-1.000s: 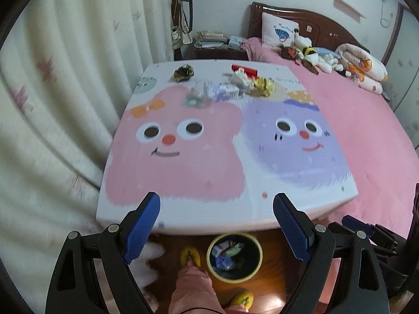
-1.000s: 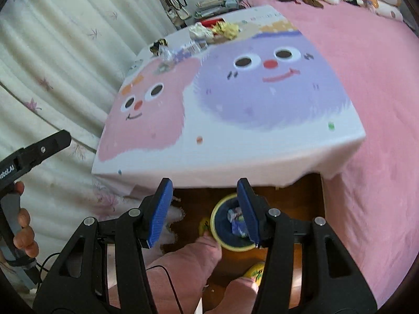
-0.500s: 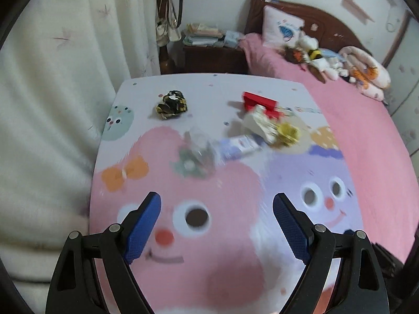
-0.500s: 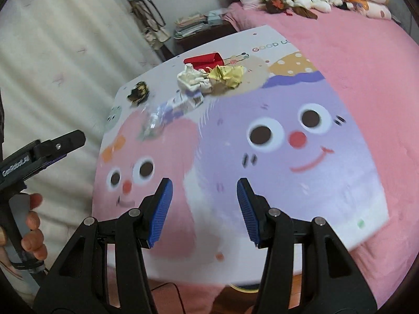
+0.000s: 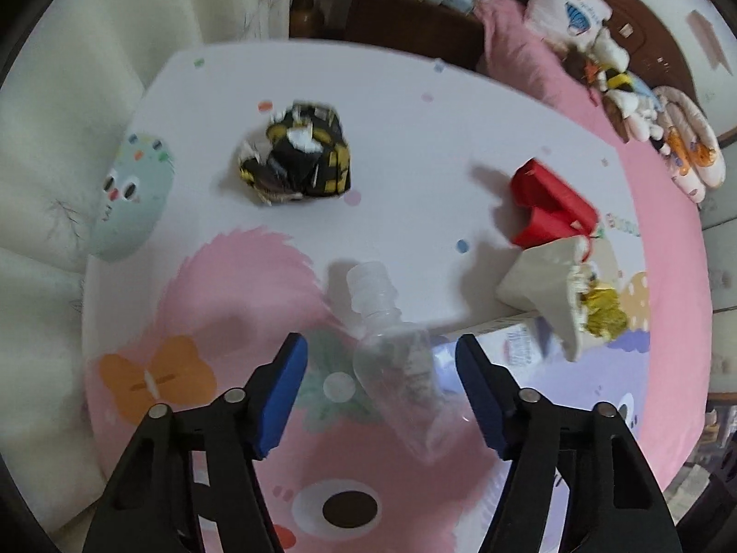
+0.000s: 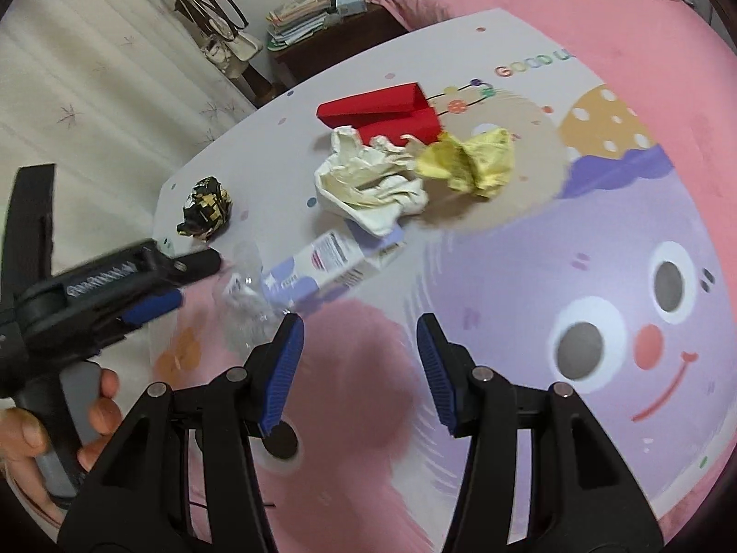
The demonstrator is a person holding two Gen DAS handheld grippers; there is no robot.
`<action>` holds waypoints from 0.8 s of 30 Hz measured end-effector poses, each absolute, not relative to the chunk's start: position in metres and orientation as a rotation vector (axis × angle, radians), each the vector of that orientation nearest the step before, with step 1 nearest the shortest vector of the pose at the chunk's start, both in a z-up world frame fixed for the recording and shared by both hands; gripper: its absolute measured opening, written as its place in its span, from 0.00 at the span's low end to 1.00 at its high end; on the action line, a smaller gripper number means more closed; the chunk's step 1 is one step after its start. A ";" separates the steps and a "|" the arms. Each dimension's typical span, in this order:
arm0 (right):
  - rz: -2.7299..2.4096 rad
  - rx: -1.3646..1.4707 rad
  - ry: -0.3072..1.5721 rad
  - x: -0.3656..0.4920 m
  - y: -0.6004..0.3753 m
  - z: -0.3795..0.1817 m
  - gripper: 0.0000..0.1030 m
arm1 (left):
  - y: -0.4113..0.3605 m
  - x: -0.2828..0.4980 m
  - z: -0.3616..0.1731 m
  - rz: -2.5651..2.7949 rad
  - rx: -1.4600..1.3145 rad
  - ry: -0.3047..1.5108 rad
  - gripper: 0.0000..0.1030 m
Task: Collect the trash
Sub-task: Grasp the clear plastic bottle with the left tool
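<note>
The clear plastic bottle (image 5: 400,371) lay on its side on the desk (image 5: 414,106), between the blue pads of the left gripper (image 5: 381,391), whose jaws stood wide apart and did not touch it. The bottle seemed empty, though the blur made this uncertain. Half a second before, this gripper was farther back and the bottle was well ahead of it; the yellow bin under the desk edge was no longer in view. The right gripper (image 6: 360,371) hovered over the pink cartoon face, jaws apart and holding nothing. Just behind the bottle lay a white and purple carton (image 6: 332,261), then a crumpled white paper (image 6: 368,184), a yellow wad (image 6: 474,163) and a red box (image 6: 391,110). A black and yellow wrapper (image 5: 295,156) lay apart, to the left.
</note>
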State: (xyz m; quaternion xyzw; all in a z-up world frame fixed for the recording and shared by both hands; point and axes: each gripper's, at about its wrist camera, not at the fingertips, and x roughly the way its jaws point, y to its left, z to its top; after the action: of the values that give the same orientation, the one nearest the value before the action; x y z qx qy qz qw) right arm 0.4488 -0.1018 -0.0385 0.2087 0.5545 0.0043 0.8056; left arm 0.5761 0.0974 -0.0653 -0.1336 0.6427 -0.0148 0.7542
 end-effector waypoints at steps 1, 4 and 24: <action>0.010 0.450 1.190 0.450 -0.101 -0.040 0.47 | 0.097 0.576 -0.071 -0.038 -0.277 1.396 0.63; 0.007 0.461 1.203 0.458 -0.095 -0.047 0.47 | 0.096 0.576 -0.086 -0.071 -0.285 1.429 0.61; -0.071 0.565 1.297 0.515 -0.063 -0.093 0.47 | 0.118 0.562 -0.111 -0.180 -0.332 1.434 0.25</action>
State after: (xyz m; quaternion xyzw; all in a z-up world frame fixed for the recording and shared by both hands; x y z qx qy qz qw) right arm 0.5150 -0.0628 -0.0931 0.2597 0.5957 -0.0326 0.7594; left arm 0.5620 0.1183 -0.1112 -0.1513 0.6531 -0.0820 0.7375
